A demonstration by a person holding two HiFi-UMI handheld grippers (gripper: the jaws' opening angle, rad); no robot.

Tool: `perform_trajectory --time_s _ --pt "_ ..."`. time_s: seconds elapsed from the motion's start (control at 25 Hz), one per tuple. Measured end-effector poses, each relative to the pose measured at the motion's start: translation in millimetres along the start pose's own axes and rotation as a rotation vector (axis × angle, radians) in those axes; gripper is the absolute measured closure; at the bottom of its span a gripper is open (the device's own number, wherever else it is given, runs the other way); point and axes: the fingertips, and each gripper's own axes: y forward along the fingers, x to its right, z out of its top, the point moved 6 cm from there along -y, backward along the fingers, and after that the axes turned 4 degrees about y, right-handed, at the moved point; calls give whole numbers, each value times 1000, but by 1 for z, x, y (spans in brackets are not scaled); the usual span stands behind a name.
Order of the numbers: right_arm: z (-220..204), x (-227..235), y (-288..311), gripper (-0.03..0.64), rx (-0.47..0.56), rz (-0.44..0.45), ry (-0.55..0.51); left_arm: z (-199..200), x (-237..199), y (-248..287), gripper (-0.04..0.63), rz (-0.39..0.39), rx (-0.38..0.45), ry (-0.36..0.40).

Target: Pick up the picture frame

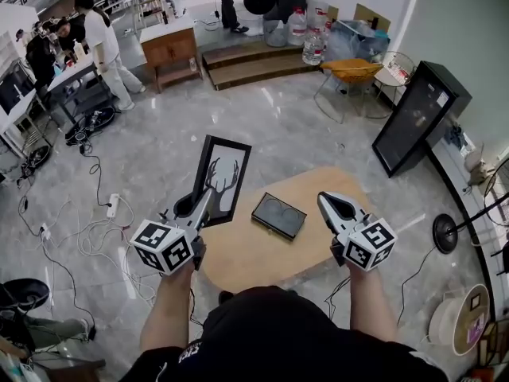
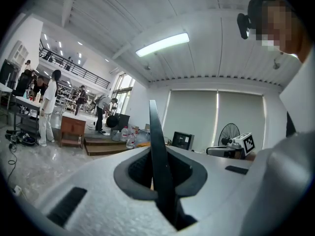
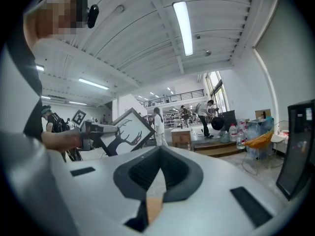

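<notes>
The picture frame [image 1: 221, 177], black-edged with a deer silhouette, is held clear of the table [image 1: 262, 261] by its lower edge, which is pinched between the narrow-set jaws of the left gripper [image 1: 203, 206]. The right gripper [image 1: 325, 200] is closed on nothing. The frame is judged light and stiff but fragile (a glazed front seems likely), and so low a hold may let it lever and slip; a mid-side grip would be steadier. Its back is hidden, and the dark flat thing [image 1: 278, 215] on the table cannot be identified.
</notes>
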Motion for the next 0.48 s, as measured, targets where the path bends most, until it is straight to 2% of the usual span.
perform_trajectory --time_s 0.48 --pt "0 0 7 614 -19 8 -6 0 -6 -3 560 5 5 -23"
